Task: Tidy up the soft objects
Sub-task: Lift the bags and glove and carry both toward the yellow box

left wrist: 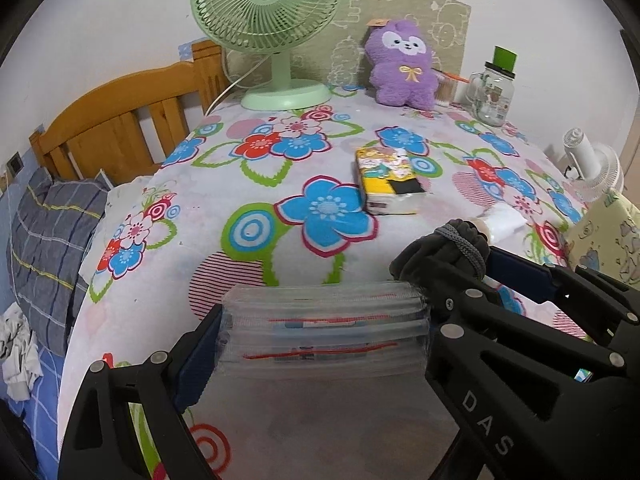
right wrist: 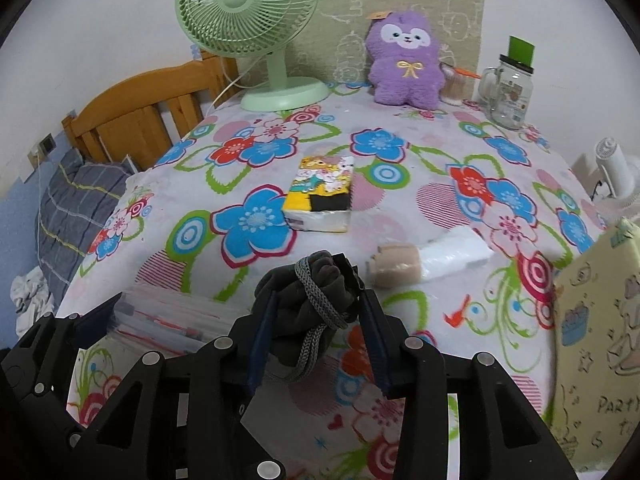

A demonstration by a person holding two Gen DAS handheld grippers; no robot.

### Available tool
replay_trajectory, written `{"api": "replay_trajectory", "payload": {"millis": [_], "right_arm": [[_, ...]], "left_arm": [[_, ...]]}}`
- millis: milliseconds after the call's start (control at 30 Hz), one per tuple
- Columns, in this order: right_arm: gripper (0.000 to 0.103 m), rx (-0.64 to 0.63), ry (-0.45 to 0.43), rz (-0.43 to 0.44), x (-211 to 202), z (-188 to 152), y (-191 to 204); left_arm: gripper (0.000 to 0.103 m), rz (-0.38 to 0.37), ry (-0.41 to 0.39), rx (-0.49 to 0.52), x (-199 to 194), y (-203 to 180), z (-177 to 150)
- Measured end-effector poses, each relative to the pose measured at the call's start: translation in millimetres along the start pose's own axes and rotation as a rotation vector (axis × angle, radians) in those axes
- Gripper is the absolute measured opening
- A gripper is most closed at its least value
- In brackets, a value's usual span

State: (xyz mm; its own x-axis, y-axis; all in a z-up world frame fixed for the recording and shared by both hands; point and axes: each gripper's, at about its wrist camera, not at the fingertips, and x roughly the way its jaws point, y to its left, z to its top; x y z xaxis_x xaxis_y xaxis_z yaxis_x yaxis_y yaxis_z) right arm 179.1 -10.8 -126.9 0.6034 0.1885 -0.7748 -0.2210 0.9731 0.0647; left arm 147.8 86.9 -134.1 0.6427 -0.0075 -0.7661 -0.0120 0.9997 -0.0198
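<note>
Over flowered tablecloth (left wrist: 280, 184), left gripper (left wrist: 324, 332) clamps clear bags (left wrist: 324, 344), right gripper (right wrist: 316, 300) dark sock (right wrist: 312, 292).

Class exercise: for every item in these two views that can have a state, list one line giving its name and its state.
Left gripper: closed on the stack of clear zip bags.
Right gripper: shut on the dark cloth bundle.
Green fan: upright.
Purple plush: upright against the backboard.
Tissue pack: lying flat.
Glass jar: upright, lidded.

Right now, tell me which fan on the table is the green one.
The green desk fan standing at the back left beside the purple plush toy; the small white fan sits at the right edge.
</note>
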Motion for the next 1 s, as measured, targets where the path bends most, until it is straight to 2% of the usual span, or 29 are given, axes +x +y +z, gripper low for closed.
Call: {"api": "replay_trajectory", "payload": {"millis": [600, 1000], "right_arm": [[0.045, 0.038, -0.062, -0.051, -59.1, -16.6, -32.2], [0.045, 0.052, -0.131, -0.094, -112.5, -22.1, -56.5]], "left_arm": [[0.093, -0.043, -0.060, 0.055, -44.5, -44.5, -6.4], [0.093, -0.070, -0.125, 0.097, -86.4, -78.5, -5.3]]}}
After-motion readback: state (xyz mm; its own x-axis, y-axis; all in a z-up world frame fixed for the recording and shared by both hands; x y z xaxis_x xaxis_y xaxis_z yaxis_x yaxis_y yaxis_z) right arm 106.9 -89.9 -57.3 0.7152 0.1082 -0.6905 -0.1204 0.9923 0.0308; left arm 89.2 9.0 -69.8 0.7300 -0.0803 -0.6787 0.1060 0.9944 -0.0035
